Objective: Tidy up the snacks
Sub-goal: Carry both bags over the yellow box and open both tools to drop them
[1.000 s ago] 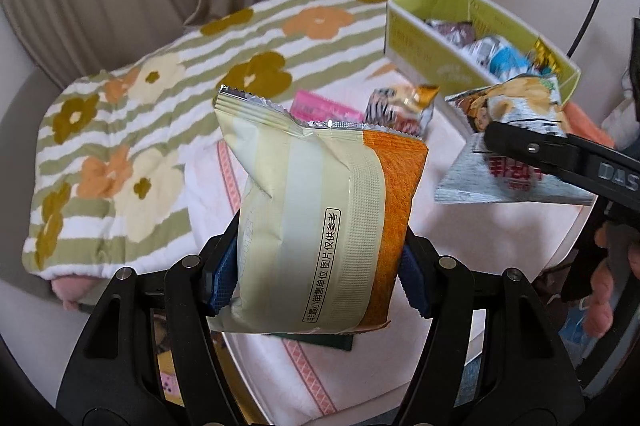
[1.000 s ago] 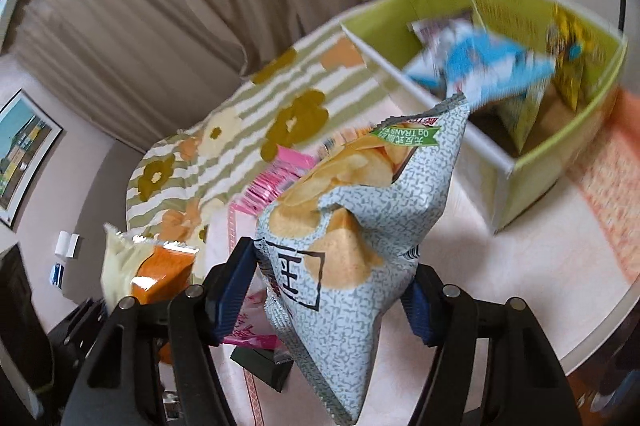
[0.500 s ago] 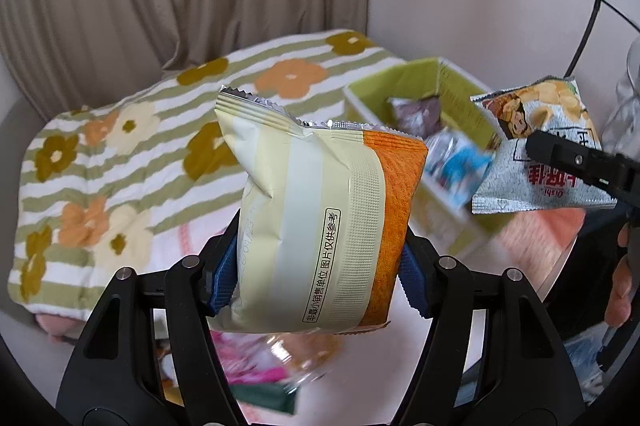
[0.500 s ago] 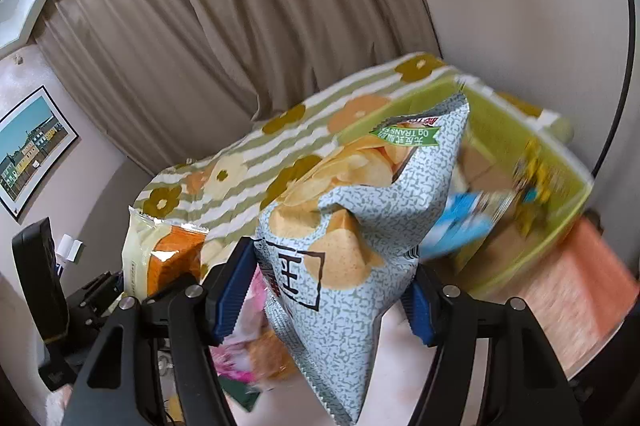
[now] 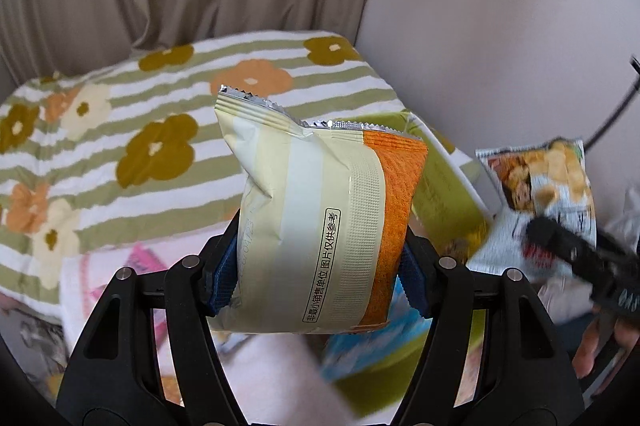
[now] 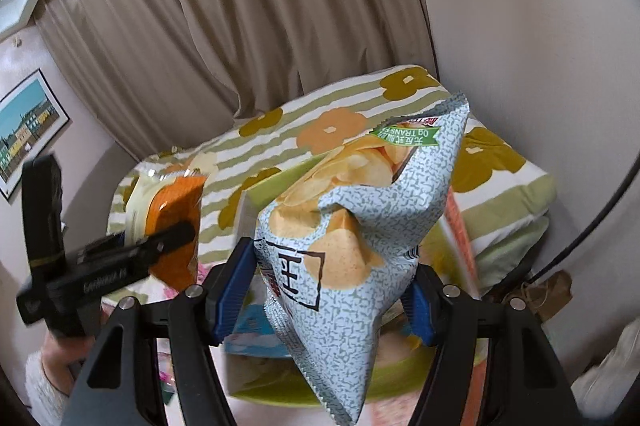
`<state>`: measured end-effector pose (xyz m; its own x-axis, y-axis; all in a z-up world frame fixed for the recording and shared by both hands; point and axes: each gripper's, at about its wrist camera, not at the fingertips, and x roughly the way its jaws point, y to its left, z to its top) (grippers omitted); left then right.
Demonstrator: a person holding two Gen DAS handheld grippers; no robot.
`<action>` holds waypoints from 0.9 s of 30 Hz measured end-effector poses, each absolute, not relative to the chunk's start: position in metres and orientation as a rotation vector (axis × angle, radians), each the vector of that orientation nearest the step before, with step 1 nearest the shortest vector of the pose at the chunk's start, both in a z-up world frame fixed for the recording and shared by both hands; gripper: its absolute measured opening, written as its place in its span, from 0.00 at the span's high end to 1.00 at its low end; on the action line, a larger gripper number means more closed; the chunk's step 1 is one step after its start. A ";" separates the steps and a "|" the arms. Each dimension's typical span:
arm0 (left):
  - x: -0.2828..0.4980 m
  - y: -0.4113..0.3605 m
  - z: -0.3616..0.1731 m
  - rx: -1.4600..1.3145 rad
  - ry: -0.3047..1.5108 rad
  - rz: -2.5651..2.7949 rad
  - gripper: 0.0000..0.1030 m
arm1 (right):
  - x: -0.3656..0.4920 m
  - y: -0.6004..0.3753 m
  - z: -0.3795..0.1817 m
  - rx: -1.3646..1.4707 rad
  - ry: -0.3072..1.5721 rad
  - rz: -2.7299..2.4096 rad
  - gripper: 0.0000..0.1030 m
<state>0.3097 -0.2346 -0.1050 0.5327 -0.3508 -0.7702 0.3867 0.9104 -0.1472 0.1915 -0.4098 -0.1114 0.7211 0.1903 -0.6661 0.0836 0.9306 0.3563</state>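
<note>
The cream-and-orange snack bag (image 5: pixel 320 226) stood upright, pinched between the pads of the left gripper (image 5: pixel 316 282), the grey chip bag (image 6: pixel 352 246) likewise clamped in the right gripper (image 6: pixel 332 302), with the green box (image 6: pixel 384 382) just below and ahead of both, the right nearer.

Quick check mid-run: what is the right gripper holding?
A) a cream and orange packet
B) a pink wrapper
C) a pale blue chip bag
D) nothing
C: the right gripper has its blue pads pressed on both sides of the pale blue chip bag.
</note>
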 end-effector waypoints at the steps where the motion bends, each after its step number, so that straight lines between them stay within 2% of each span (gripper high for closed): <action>1: 0.318 -0.242 -0.110 0.036 0.924 -0.435 0.38 | 0.199 -0.415 -0.116 0.375 0.784 0.071 0.39; 9: 0.367 -0.275 -0.154 0.029 1.038 -0.409 0.38 | 0.232 -0.430 -0.139 0.365 0.849 0.107 0.39; 11: 0.371 -0.280 -0.160 0.041 1.056 -0.417 0.34 | 0.237 -0.431 -0.143 0.355 0.860 0.108 0.39; 12: 0.375 -0.281 -0.164 0.041 1.070 -0.421 0.31 | 0.240 -0.431 -0.145 0.349 0.867 0.106 0.39; 14: 0.380 -0.281 -0.169 0.041 1.076 -0.408 0.07 | 0.247 -0.432 -0.150 0.347 0.881 0.114 0.39; 15: 0.380 -0.280 -0.170 0.043 1.072 -0.403 0.04 | 0.250 -0.433 -0.152 0.346 0.886 0.118 0.39; 27: 0.350 -0.245 -0.155 0.090 0.997 -0.338 0.04 | 0.253 -0.425 -0.160 0.269 0.932 0.098 0.39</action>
<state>0.3503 -0.2446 -0.1554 0.4959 -0.2376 -0.8353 0.3189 0.9445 -0.0793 0.2529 -0.4251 -0.1605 0.5947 0.1988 -0.7790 0.0327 0.9622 0.2705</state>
